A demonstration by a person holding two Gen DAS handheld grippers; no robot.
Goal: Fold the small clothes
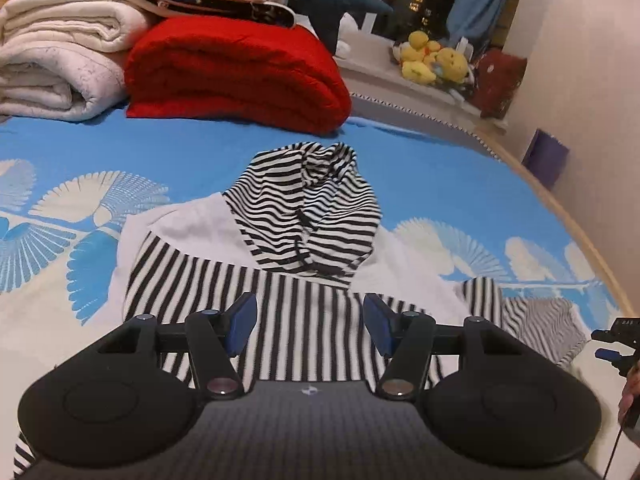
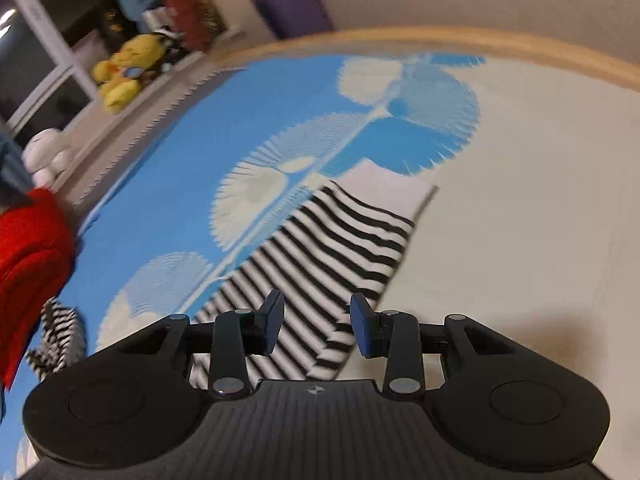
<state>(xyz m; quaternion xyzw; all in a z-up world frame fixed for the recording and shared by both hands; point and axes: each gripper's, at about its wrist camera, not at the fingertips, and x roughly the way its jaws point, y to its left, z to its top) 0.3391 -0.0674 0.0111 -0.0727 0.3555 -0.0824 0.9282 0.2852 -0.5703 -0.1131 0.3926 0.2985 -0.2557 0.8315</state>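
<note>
A: Two views. In my left wrist view, the striped hoodie (image 1: 280,248) lies flat on the bedspread (image 1: 440,168), hood pointing away; its hem is hidden under my left gripper (image 1: 310,326), jaws apart, empty.

B: Right wrist view?

A: Blurred. A striped sleeve (image 2: 320,264) runs diagonally; my right gripper (image 2: 316,326) hangs above it, parted, gripping nothing.

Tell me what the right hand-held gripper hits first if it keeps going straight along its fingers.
Most likely the striped sleeve: it lies on the bedspread directly ahead of the open right hand-held gripper and runs forward between its fingers. The picture is blurred, so depth is uncertain.
</note>
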